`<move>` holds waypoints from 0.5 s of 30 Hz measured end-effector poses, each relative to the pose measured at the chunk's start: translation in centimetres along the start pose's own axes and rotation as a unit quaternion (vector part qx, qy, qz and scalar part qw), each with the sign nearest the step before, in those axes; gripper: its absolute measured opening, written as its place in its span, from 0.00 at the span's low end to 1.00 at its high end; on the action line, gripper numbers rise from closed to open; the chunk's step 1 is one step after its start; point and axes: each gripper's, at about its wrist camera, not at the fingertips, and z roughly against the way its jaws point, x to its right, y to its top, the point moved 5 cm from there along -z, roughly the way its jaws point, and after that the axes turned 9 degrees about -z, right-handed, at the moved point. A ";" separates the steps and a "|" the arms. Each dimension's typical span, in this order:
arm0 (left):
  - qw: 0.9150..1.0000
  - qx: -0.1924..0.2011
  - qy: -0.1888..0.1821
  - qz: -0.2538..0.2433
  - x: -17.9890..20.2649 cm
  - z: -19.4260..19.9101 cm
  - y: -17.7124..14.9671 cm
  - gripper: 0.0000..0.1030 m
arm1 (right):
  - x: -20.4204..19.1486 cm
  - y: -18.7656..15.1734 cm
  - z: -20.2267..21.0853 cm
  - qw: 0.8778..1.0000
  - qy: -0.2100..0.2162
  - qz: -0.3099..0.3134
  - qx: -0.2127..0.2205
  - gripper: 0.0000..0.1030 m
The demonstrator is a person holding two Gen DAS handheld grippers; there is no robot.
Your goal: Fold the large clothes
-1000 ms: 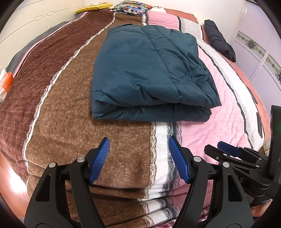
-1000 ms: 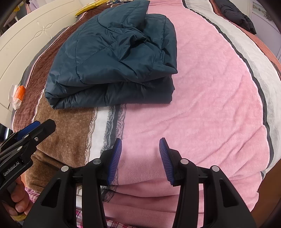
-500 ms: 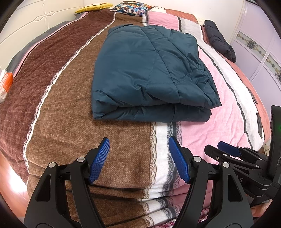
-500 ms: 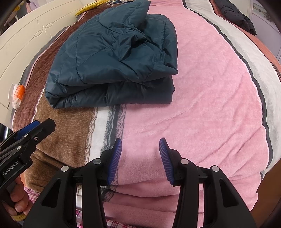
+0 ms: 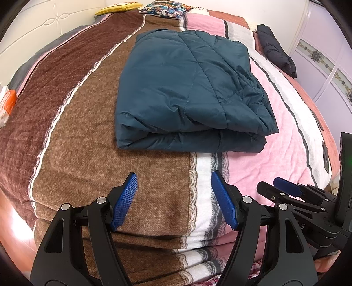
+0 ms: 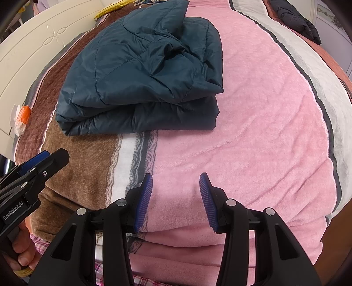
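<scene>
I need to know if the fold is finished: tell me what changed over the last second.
Nothing visibly changed. The folded teal jacket lies where it was on the striped blanket, and the left gripper and right gripper hang open and empty short of it, as before.

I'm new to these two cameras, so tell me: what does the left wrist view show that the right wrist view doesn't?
Only the left view: the patterned pillow at the bed's far end, and the wardrobe doors.

Only the right view: a hand holding the left gripper's handle.

Both: the folded jacket on the striped blanket, the dark garment beyond, the yellow pillow, and both open grippers, left and right, holding nothing.
</scene>
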 end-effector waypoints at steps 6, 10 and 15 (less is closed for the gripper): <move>1.000 -0.001 0.000 0.000 0.0 0.0 0.0 0.67 | 0.0 0.0 0.0 1.000 0.000 0.000 -0.001 0.44; 1.000 -0.002 0.001 0.001 -0.1 -0.1 0.0 0.67 | 0.0 0.0 0.0 1.000 0.000 0.000 0.000 0.44; 1.000 -0.001 0.001 0.000 0.0 0.0 0.0 0.67 | 0.0 0.0 0.0 1.000 0.000 0.001 -0.001 0.44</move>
